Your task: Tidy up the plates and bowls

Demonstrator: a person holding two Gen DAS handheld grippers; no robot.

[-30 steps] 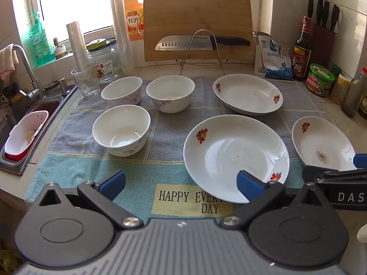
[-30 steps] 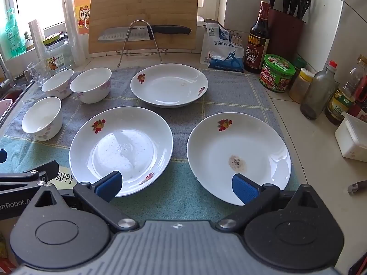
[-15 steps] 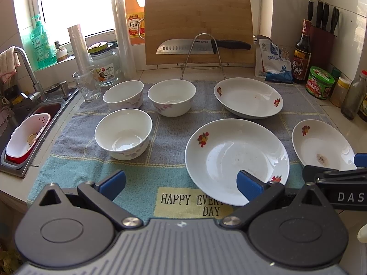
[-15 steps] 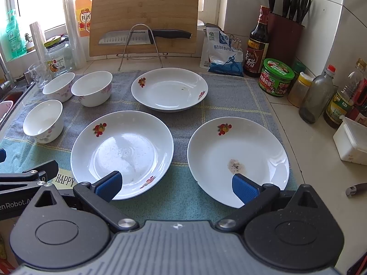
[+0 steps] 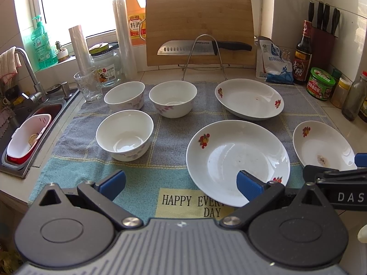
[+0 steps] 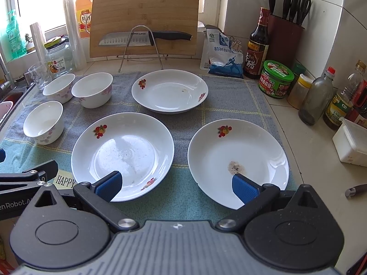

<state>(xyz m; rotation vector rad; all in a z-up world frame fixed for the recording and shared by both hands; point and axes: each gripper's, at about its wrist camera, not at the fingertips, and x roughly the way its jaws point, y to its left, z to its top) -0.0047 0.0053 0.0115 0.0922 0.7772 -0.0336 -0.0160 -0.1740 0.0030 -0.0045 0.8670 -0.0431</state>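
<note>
Porcelain is what we handle here: three plates and three bowls lie apart on the towel (image 5: 174,171) that covers the surface. The bowls (image 5: 125,135) stand toward its left edge, the plates (image 6: 122,155) toward the middle and right edge. We judge them stiff, glazed, slippery and easy to chip, so we should pinch the raised rim, not the flat centre. The left gripper (image 5: 181,182) and the right gripper (image 6: 176,184) both hover released above the near edge, holding nothing.
</note>
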